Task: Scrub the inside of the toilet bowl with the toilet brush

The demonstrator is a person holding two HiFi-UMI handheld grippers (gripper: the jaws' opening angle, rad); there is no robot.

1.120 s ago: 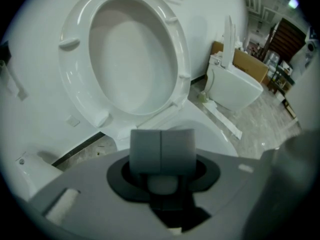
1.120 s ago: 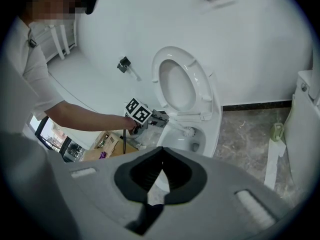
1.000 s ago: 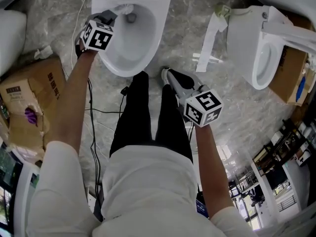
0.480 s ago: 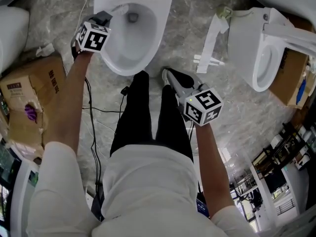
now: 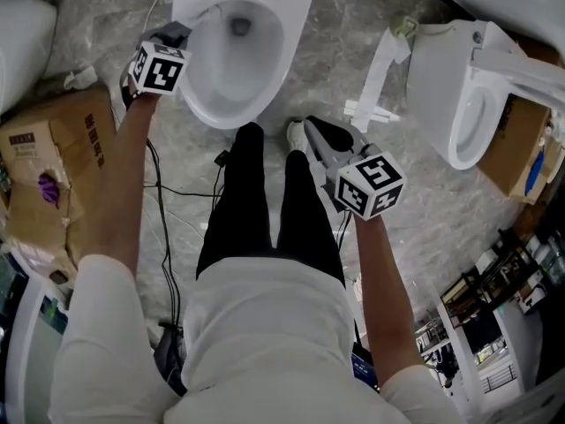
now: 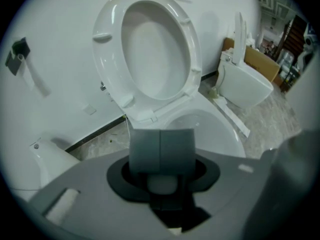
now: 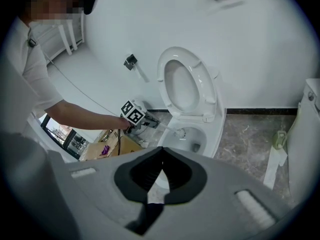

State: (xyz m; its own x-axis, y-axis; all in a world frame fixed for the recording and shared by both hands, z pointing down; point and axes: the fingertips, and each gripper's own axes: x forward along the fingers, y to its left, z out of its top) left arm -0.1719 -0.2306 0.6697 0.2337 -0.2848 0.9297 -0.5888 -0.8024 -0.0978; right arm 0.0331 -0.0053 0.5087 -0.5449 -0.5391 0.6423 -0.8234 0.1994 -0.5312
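The white toilet bowl (image 5: 231, 69) stands open at the top of the head view, its seat and lid (image 6: 155, 49) raised against the wall. My left gripper (image 5: 181, 32) is at the bowl's left rim, shut on the toilet brush. In the right gripper view the brush's white handle (image 7: 165, 128) runs from the left gripper (image 7: 150, 124) to the brush head (image 7: 181, 132) inside the bowl (image 7: 195, 139). The left pads (image 6: 161, 151) press together. My right gripper (image 5: 300, 135) hangs shut and empty near the person's foot, back from the bowl.
A second toilet (image 5: 459, 87) stands at the right, with a white strip (image 5: 375, 69) lying on the marble floor beside it. Cardboard boxes (image 5: 53, 157) sit at the left. Black cables (image 5: 168, 193) trail over the floor by the person's legs (image 5: 265, 201).
The left gripper with the brush has drawn back to the left, from over the bowl's rim to beside it. The right gripper has hardly moved.
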